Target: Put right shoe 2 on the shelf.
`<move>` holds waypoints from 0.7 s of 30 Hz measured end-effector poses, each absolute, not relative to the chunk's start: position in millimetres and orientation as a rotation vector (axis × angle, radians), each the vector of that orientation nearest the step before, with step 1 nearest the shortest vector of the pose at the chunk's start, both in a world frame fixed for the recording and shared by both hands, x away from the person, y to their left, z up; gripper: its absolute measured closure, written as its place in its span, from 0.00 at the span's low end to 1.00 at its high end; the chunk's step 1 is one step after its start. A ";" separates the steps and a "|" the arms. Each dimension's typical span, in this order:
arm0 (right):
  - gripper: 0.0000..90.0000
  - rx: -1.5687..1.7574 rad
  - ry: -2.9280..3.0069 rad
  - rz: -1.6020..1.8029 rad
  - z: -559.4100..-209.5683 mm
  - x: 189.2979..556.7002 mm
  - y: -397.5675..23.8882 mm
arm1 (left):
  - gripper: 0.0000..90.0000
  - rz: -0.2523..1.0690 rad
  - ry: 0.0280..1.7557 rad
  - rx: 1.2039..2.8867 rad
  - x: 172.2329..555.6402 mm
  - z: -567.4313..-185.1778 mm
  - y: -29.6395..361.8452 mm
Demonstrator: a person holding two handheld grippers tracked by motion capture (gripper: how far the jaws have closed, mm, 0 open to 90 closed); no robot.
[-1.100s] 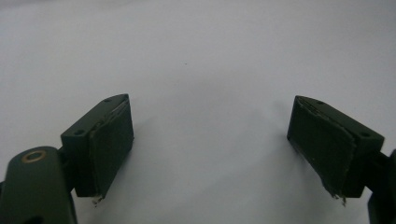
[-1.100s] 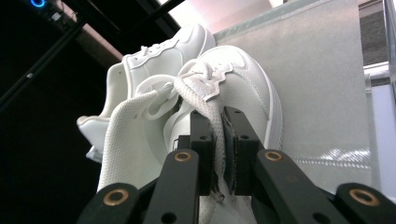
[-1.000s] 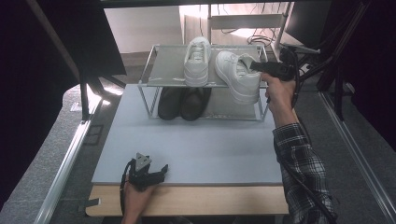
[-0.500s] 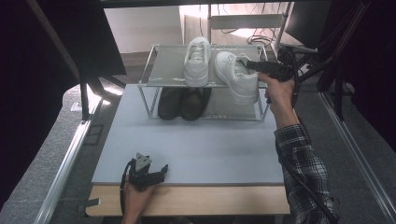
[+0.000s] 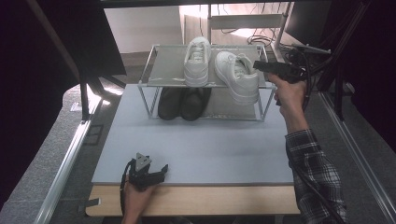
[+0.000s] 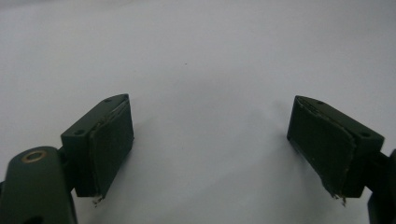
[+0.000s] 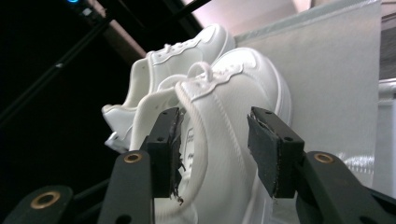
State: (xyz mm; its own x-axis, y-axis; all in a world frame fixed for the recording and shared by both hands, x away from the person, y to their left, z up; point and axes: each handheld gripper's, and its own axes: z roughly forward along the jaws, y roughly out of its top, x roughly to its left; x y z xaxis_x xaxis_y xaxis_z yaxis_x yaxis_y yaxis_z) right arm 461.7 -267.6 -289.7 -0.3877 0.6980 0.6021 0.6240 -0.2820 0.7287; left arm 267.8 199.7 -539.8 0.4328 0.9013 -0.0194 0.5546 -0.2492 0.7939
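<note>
Two white sneakers stand on the top shelf of a wire rack (image 5: pixel 163 70). The right sneaker (image 5: pixel 238 77) hangs a little over the front edge; the left sneaker (image 5: pixel 197 60) sits beside it. My right gripper (image 5: pixel 256 65) is at the right sneaker's heel. Its jaws have just been opening, and the sneaker's (image 7: pixel 219 107) side wall stands between them: one pad inside the collar, the other outside with a gap. My right gripper (image 7: pixel 217 140) is open. My left gripper (image 5: pixel 159 170) rests open on the grey table near its front edge, with nothing between its fingers (image 6: pixel 210 140).
A pair of black shoes (image 5: pixel 182 102) stands under the rack's shelf. The grey table top (image 5: pixel 210 149) stretches between the rack and the wooden front edge. Dark frame posts and cables stand at the back right (image 5: pixel 317 51).
The right gripper has eased slightly to the right at the sneaker's heel. The sneaker stays on the shelf, and the left gripper has not moved.
</note>
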 end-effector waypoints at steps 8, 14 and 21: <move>0.70 1.629 1.884 1.782 -291.9 442.3 -277.1 | 0.16 0.585 1.229 1.930 267.8 -539.9 199.6; 0.74 1.585 1.897 1.776 -296.7 425.5 -283.9 | 0.16 0.585 1.229 1.930 267.8 -539.9 199.6; 0.91 1.538 1.918 1.824 -314.5 404.0 -289.4 | 0.16 0.585 1.229 1.930 267.8 -540.0 199.6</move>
